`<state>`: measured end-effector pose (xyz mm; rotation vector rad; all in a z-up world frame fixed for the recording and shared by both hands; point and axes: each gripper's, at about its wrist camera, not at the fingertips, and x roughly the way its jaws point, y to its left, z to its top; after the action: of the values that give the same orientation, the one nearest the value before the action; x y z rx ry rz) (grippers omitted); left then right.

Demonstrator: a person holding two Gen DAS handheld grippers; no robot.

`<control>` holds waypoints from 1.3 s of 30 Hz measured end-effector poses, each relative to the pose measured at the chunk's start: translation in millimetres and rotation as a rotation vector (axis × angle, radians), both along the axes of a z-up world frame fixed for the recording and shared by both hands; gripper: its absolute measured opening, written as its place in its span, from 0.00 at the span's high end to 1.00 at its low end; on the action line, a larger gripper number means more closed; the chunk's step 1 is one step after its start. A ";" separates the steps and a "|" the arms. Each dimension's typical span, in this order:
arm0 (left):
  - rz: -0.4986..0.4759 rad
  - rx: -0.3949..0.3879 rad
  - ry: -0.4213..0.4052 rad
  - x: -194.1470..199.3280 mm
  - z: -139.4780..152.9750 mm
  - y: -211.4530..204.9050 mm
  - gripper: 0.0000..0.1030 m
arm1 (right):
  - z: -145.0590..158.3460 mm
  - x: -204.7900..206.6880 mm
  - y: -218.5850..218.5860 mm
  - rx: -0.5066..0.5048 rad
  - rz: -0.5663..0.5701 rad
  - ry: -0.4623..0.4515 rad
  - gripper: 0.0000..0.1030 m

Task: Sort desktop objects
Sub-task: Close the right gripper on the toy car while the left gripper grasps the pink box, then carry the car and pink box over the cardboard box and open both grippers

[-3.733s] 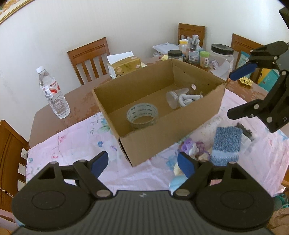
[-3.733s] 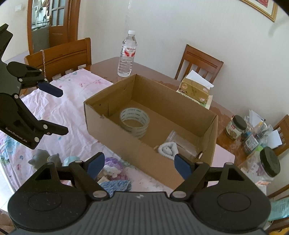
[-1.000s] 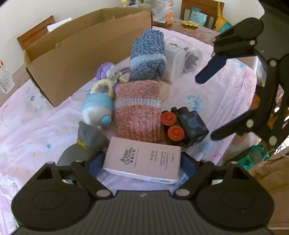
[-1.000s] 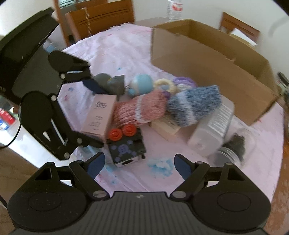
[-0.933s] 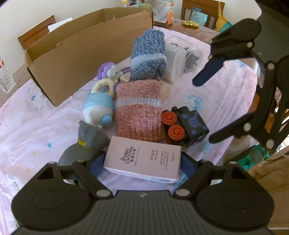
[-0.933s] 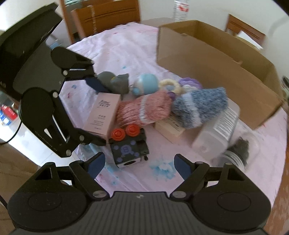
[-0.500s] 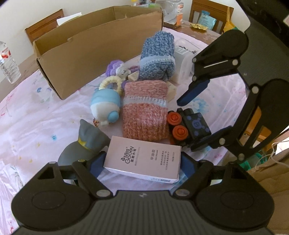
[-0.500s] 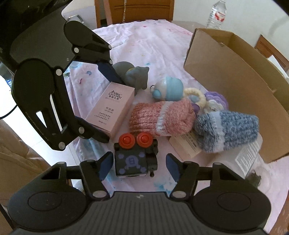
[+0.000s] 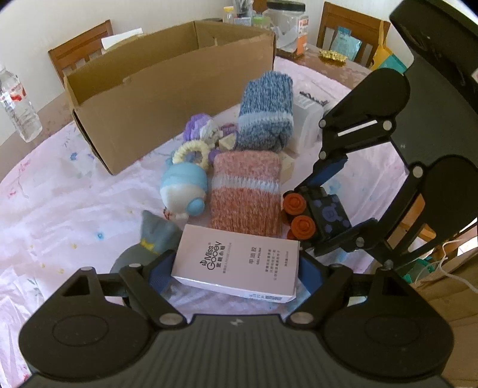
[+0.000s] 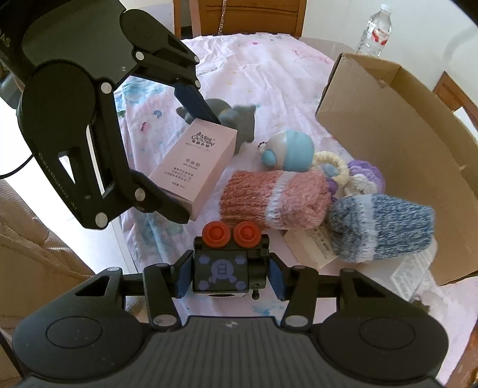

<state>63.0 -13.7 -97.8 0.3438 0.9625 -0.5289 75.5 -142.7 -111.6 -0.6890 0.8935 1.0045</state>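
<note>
Water bottle (image 9: 18,104): standing far left on the bare tabletop (image 9: 53,110), red label unreadable.
Cardboard box (image 9: 167,86): sitting open at the back, on the pink floral cloth (image 9: 44,209).
Grey cat figure (image 9: 152,235): lying beside the left claw's near finger.
Left claw (image 9: 236,268): pinching the pink carton (image 9: 239,262) across its long sides, blue pads touching both ends.
Pink carton writing: reading "Miss Gooey", "GEL POLISH" in small print, plus Chinese lines too fine to make out.
Blue-and-white doll (image 9: 185,188): resting just behind the carton, touching a cream ring (image 9: 191,149).
Pink knitted roll (image 9: 246,191): lying between doll and toy camera.
Blue knitted roll (image 9: 266,113): lying behind the pink one, against a clear plastic container (image 9: 307,119).
Right claw (image 10: 228,276): just having closed, now clamping the black toy camera (image 10: 227,265) on both flanks.
Toy camera markings: showing two orange knobs, purple bear face with a "B".
Jars, packets (image 9: 286,18): crowding the far tabletop, labels unreadable.
</note>
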 end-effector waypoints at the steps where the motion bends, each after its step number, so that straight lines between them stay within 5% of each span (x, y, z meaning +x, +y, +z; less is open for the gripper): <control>1: 0.000 -0.004 -0.005 -0.2 1.7 -0.4 0.18 | 2.7 -0.1 -0.9 -0.001 -0.001 -0.004 0.45; 19: 0.020 -0.042 -0.123 32.3 52.9 -4.8 0.18 | 76.8 12.2 -29.0 0.051 -0.053 -0.130 0.45; 39: 0.124 -0.050 -0.262 116.6 98.3 -12.4 0.18 | 123.4 102.0 -46.6 0.125 -0.118 -0.259 0.45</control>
<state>179.6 -26.1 0.5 0.2981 0.7107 -0.3826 177.5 -189.3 11.8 -0.6363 0.6320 0.8366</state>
